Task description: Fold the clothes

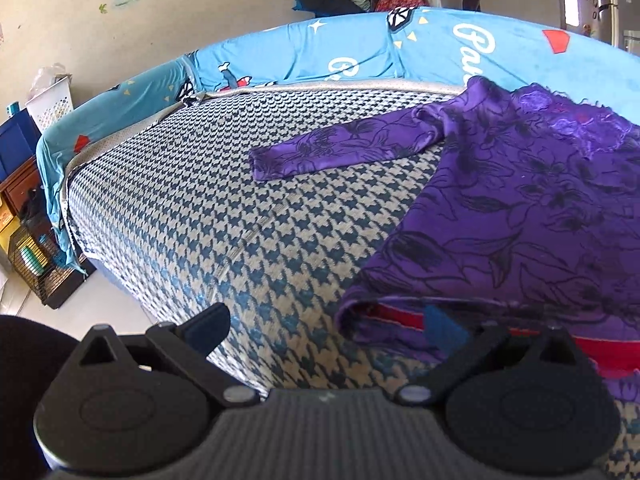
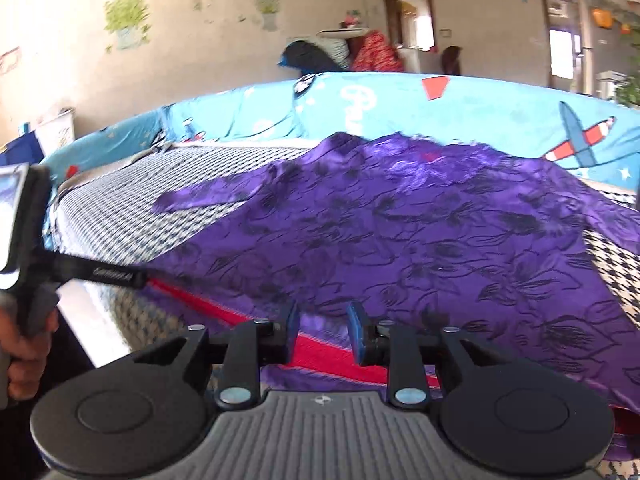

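In our left wrist view, the left gripper (image 1: 326, 330) has its fingers spread wide, with nothing pinched between them; its right blue pad sits just at the hem of the purple dress (image 1: 520, 208), over a red strip (image 1: 400, 318) along that edge. This view alone shows the sleeve (image 1: 320, 152) clearly: it lies flat and stretched toward the left across the checked bed cover (image 1: 180, 208), in the middle of the frame. At the far left we also see a white basket (image 1: 50, 104) and a wire cage (image 1: 36, 264) on the floor.

In our right wrist view, the right gripper (image 2: 323, 332) stands at the bottom centre with a narrow gap between its blue pads; they press on no cloth, and the dress's hem lies just beyond them. Here the dress (image 2: 400, 232) fills the middle and right of the frame, draped up toward the blue sheet (image 2: 480, 108) behind. Only this view shows the left gripper from outside, at the left edge, with a hand (image 2: 18, 344) around its handle and its finger reaching to the dress's red-edged corner.
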### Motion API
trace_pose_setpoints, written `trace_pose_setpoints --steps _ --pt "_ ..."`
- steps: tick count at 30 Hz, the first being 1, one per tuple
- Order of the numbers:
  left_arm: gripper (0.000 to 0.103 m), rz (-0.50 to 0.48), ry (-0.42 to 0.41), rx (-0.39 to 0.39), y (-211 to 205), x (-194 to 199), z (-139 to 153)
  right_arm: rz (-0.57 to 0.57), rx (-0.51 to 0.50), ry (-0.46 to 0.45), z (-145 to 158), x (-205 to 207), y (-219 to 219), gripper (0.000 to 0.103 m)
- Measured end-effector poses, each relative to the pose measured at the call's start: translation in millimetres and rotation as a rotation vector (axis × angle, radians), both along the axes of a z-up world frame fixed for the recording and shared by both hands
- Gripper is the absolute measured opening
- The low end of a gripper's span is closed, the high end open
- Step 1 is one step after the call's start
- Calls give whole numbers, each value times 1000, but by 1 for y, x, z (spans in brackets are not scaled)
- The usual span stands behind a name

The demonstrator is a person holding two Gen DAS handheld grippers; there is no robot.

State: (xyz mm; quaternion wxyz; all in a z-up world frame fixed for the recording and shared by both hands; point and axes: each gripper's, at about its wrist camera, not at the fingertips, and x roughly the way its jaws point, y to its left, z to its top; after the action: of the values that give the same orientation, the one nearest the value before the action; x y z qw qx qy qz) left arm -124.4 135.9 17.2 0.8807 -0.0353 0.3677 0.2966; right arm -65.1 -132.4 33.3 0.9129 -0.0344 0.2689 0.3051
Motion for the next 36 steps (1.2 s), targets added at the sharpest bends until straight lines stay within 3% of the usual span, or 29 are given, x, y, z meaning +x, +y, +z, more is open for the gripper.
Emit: trace_pose_setpoints --steps 7,11,17,24,31,34,36 --pt "103 -40 -38 -43 -11 6 4 -223 35 59 -5 27 -22 33" --pt "103 -47 -46 -48 -17 10 4 -271 59 127 -14 42 -30 34" --pt "103 -43 -72 -67 -21 12 7 -239 38 198 -19 34 -33 36" --pt "103 -80 -53 -89 -36 22 5 -176 -3 210 -22 14 -34 48" --pt "103 -124 12 -122 -52 33 -5 -133 -64 190 -24 -4 -30 58" --pt "103 -133 95 -120 -59 43 -17 -125 -64 199 -24 -6 -30 63" --pt "103 -126 80 -117 -62 41 -19 -119 -64 208 -25 -6 -30 66"
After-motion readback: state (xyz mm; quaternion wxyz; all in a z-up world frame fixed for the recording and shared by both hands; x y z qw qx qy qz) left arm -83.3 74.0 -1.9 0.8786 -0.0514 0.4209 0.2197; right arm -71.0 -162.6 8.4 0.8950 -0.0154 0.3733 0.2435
